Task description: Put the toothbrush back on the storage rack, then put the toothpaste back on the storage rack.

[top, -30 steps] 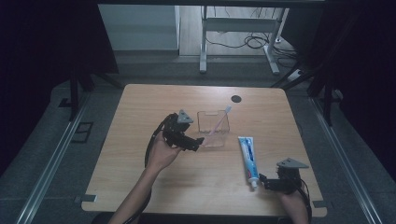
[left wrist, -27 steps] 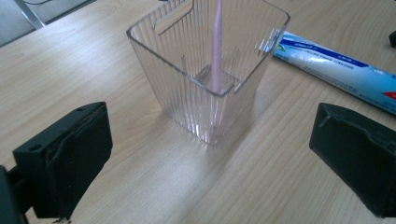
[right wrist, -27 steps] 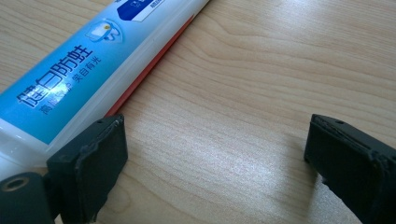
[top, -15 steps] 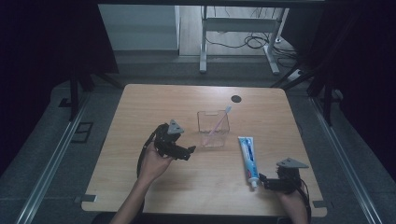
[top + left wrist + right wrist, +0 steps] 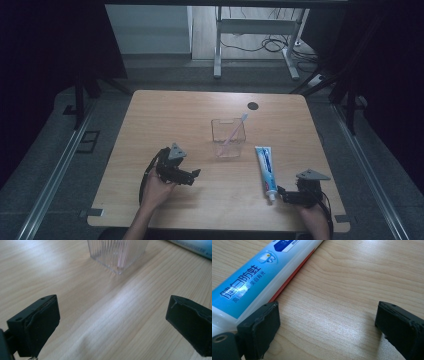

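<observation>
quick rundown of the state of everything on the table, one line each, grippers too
clear cup: upright on the table, holding the toothbrush
toothbrush: standing slanted in the clear cup, head up over the rim
toothpaste tube: lying flat on the table, cap end toward the person
left gripper: jaws wide open, empty, pointed at the clear cup
right gripper: jaws wide open, empty, beside the toothpaste tube

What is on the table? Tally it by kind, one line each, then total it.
Clear ribbed cup: 1
Toothbrush leaning in the cup: 1
Toothpaste tube: 1
Tongs: 2, left tongs and right tongs, both open and empty
Dark round disc near the far edge: 1
Total: 6
</observation>
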A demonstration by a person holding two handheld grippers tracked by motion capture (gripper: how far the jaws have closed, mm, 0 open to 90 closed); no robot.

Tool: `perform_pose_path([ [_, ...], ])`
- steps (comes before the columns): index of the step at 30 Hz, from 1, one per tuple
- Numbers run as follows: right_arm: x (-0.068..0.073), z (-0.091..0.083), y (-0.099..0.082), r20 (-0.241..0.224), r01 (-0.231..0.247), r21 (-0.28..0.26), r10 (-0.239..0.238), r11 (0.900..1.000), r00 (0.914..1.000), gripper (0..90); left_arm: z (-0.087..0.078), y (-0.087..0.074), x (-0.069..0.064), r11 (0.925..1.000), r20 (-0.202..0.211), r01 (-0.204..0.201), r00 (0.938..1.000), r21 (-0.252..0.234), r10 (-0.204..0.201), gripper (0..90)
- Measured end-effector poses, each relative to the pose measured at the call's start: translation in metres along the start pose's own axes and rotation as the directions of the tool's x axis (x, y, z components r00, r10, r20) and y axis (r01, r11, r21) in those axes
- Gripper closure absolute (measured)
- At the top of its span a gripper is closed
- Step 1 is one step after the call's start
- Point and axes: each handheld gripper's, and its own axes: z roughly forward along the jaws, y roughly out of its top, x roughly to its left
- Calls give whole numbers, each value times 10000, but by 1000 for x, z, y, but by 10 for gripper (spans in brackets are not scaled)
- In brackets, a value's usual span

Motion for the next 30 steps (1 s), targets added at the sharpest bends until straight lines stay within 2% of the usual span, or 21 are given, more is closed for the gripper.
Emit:
perform_pose_path([
  [8, 0, 0, 0, 2, 15, -12, -15, 10000, 10000, 59, 3, -27, -1, 9998, -98, 170, 9998, 115, -169, 0],
  [18, 0, -1, -1, -63, 5, -56, -5, 10000, 10000, 84, 16, -47, 2, 9953, -259, 65, 9997, 971, -40, 0],
  [19, 0, -2, -1, -69, 7, -61, -7, 10000, 10000, 87, 18, -48, 3, 9935, -215, 112, 9997, 1137, -89, 0],
  [26, -1, -3, -2, -102, -13, -129, 12, 9999, 9999, 131, 17, -48, 4, 9927, -178, 302, 9994, 1172, -283, 0],
  [30, -4, -8, 1, -432, -326, -81, 322, 9994, 9985, 166, 17, -48, 4, 9925, -193, 300, 9994, 1182, -280, 0],
])
